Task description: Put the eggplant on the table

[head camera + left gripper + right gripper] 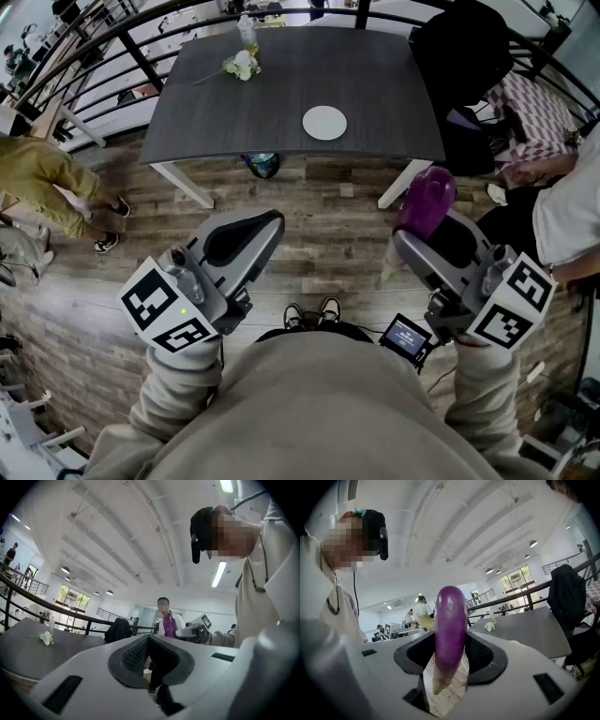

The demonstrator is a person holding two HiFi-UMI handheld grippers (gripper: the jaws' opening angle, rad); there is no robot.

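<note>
A purple eggplant (427,199) (450,625) stands upright, stem end down, between the jaws of my right gripper (414,234) (450,646), which is shut on it. The eggplant hangs over the wooden floor, short of the dark table (281,103) (529,630). My left gripper (267,225) (149,641) is held level at the left, its pads together with nothing between them. The left gripper view also catches the eggplant (169,624) in the right gripper (197,632).
A white plate (324,123), a small white flower (242,66) and a bottle (247,33) are on the table. A dark jacket (464,56) hangs at its right end. One person sits at the right (562,206), and another stands at the left (37,178). Railings run behind.
</note>
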